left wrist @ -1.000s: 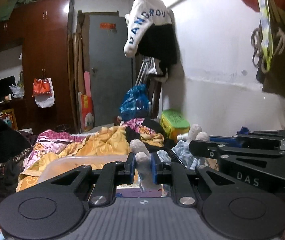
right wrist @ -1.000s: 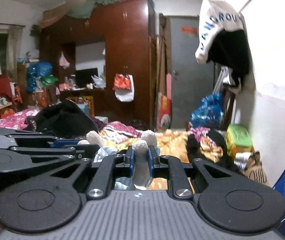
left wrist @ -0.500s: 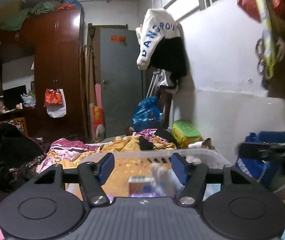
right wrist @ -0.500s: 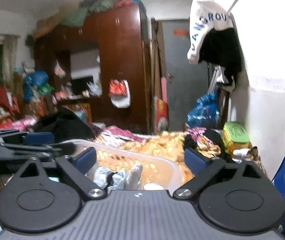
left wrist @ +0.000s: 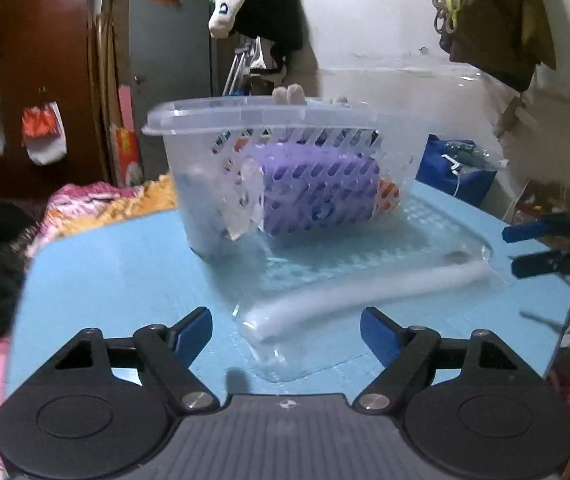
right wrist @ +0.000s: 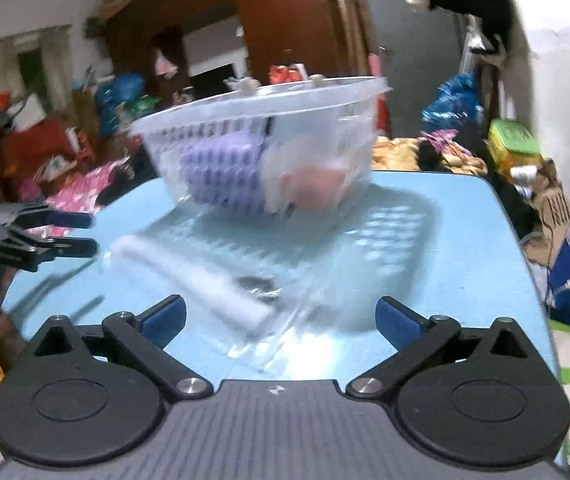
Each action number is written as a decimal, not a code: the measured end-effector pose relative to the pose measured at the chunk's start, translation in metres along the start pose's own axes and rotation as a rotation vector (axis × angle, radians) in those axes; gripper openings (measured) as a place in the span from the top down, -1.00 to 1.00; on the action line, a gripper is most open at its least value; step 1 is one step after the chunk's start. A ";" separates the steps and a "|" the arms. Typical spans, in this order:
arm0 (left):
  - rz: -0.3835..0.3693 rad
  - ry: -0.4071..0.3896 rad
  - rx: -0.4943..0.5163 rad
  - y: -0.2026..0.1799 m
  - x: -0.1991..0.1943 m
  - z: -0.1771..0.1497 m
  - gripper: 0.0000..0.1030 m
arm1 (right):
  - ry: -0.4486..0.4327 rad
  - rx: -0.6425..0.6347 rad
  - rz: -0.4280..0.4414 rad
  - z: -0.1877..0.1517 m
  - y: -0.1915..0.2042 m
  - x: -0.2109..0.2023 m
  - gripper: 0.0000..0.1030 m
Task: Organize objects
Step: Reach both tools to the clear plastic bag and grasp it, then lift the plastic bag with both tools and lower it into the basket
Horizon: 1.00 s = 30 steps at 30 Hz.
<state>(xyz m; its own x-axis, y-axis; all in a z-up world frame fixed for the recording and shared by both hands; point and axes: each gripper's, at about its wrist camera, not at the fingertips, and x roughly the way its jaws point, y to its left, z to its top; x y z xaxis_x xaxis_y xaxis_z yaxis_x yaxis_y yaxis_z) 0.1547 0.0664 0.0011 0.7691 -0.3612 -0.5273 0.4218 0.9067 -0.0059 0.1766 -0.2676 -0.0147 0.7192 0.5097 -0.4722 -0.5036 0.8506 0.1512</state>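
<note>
Both claws gape wide, holding nothing; white tube (left wrist: 369, 292) in its clear bag lies crosswise at twelve o'clock off left claw (left wrist: 286, 330), nearer than right claw (right wrist: 281, 320).

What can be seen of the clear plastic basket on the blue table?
The basket is translucent plastic with a wide flat rim and slotted walls. It stands upright on the blue table, on a clear plastic sheet. Inside lie a purple package and a pinkish item, and something white pokes above the rim. Neither tongs touch it.
</note>
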 end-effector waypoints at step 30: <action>0.087 0.018 0.123 -0.029 0.011 -0.010 0.49 | 0.013 -0.169 -0.001 -0.011 0.026 0.012 0.42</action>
<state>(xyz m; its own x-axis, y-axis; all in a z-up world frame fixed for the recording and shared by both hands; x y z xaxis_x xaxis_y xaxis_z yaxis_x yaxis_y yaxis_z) 0.1461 0.0389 -0.0130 0.7971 -0.2780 -0.5361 0.4109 0.9002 0.1441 0.1662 -0.2409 -0.0262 0.7139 0.5067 -0.4833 -0.5775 0.8164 0.0029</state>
